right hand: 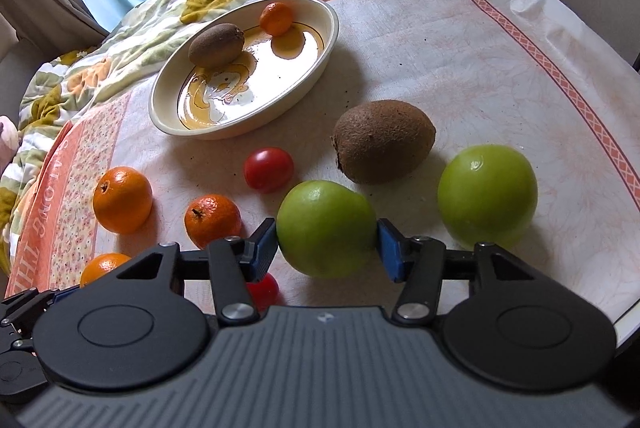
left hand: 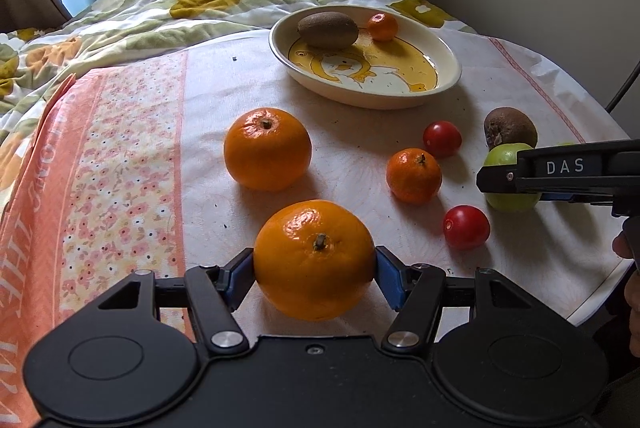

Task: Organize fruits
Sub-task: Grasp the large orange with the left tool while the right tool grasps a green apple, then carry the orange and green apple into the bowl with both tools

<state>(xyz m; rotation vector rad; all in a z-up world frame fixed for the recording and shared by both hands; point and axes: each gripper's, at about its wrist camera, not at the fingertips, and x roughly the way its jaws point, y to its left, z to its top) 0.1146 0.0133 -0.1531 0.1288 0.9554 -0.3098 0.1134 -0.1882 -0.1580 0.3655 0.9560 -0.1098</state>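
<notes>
Left tongs [left hand: 315, 274] are clamping a firm, slippery-skinned orange [left hand: 315, 260] across its middle; right tongs [right hand: 327, 246] are pinching a hard, smooth green apple [right hand: 326, 228] likewise.

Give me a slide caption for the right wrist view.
Right gripper jaws around a green apple, beside a kiwi and a dish holding fruit.
</notes>
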